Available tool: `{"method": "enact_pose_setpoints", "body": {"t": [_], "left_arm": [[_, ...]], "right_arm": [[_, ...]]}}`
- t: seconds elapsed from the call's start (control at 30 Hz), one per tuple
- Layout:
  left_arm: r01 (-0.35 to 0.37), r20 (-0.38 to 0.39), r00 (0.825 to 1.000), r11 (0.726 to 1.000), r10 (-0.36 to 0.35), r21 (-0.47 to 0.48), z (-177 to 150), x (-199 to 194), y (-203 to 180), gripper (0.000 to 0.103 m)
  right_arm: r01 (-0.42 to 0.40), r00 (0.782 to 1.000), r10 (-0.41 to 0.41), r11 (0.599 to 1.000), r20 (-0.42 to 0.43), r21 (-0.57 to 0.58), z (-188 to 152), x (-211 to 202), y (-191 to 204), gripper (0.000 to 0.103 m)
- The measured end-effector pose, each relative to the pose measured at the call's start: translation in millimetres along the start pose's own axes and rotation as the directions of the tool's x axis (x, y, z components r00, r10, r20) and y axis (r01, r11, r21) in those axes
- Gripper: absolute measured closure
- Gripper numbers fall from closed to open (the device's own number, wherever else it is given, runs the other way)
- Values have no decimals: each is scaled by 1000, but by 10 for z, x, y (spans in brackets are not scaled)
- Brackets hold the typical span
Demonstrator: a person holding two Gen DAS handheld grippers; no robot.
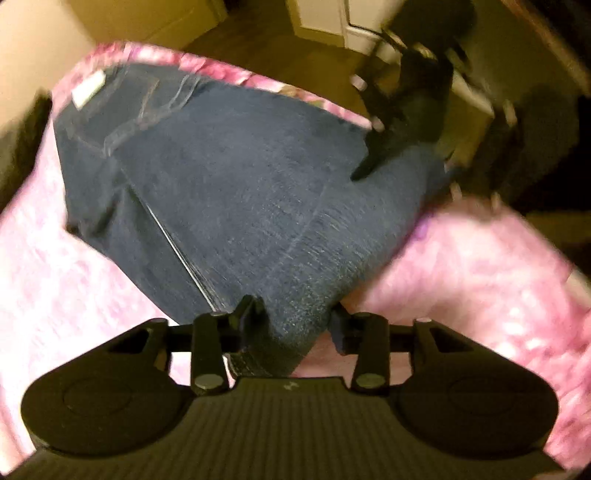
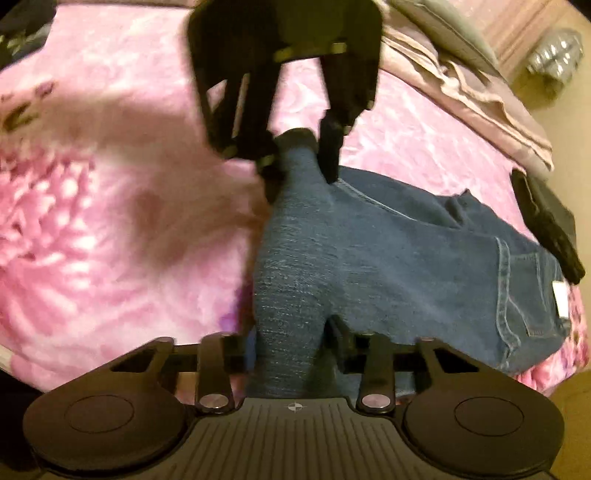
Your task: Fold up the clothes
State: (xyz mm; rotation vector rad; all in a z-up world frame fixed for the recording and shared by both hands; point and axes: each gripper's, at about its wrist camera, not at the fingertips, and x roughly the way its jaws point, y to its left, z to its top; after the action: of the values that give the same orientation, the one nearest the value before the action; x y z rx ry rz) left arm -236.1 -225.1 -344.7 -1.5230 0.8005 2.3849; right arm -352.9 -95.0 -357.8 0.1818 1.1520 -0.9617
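Note:
A pair of dark blue jeans [image 1: 236, 177] lies on a pink floral blanket [image 1: 74, 280], waist and white tag [image 1: 86, 90] at the far left. My left gripper [image 1: 293, 321] is shut on a bunched part of the jeans' leg end. The right gripper [image 1: 373, 158] shows at the far right, holding the denim's other corner. In the right wrist view the jeans [image 2: 388, 258] stretch right, back pocket [image 2: 524, 280] visible. My right gripper [image 2: 291, 343] is shut on bunched denim; the left gripper [image 2: 299, 162] grips the fabric farther off.
The pink blanket [image 2: 110, 221] covers the bed. A mauve sheet [image 2: 461, 85] and grey pillow [image 2: 443, 26] lie at the far right. A black object [image 2: 546, 221] sits by the jeans' waist. Floor and a white door [image 1: 325, 18] lie beyond the bed.

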Motion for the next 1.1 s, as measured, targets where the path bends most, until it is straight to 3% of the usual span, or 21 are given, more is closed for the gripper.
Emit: {"method": "enact_pose_setpoints", "body": {"t": [0.03,0.1,0.13,0.17,0.2,0.33,0.47,0.63,0.83,0.97,1.1], "left_arm": [[-54,10,999,995,53,85,-5,-12,-120,61],[-148,17,989,959,148,243,-35,28,-341,61],[-182,16,982,934,186,308,-53,64,-430,64],[-199,12,978,922,206,331,-52,93,-464,75],[-204,3,977,924,215,322,-32,103,-445,81],[-177,-10,983,959,184,222,81,-113,-255,87],[-149,-11,988,977,153,153,235,-490,-39,88],[-101,-25,994,992,103,81,650,-766,547,89],[-42,-36,998,999,42,-5,1155,-1088,1261,88],[10,-64,998,1000,-11,-9,1538,-986,1965,88],[70,-93,993,997,-73,-38,1915,-708,2769,88]], "right_arm": [[-6,1000,6,1000,3,19,13,-41,-49,75],[-12,1000,11,999,10,52,61,-174,-137,76],[-13,1000,12,998,13,61,80,-272,-142,77],[-16,1000,15,998,12,63,106,-331,-161,78],[-19,1000,18,998,10,61,132,-392,-178,79],[-36,999,35,998,6,59,241,-624,-287,80],[-60,998,59,997,18,42,366,-989,-407,81],[-67,997,65,997,46,40,479,-1439,-802,81],[-105,991,98,991,94,80,537,-1671,-1779,81],[-185,976,165,972,143,145,471,-1666,-2641,81],[-306,944,265,927,199,217,322,-1443,-3737,81]]}}
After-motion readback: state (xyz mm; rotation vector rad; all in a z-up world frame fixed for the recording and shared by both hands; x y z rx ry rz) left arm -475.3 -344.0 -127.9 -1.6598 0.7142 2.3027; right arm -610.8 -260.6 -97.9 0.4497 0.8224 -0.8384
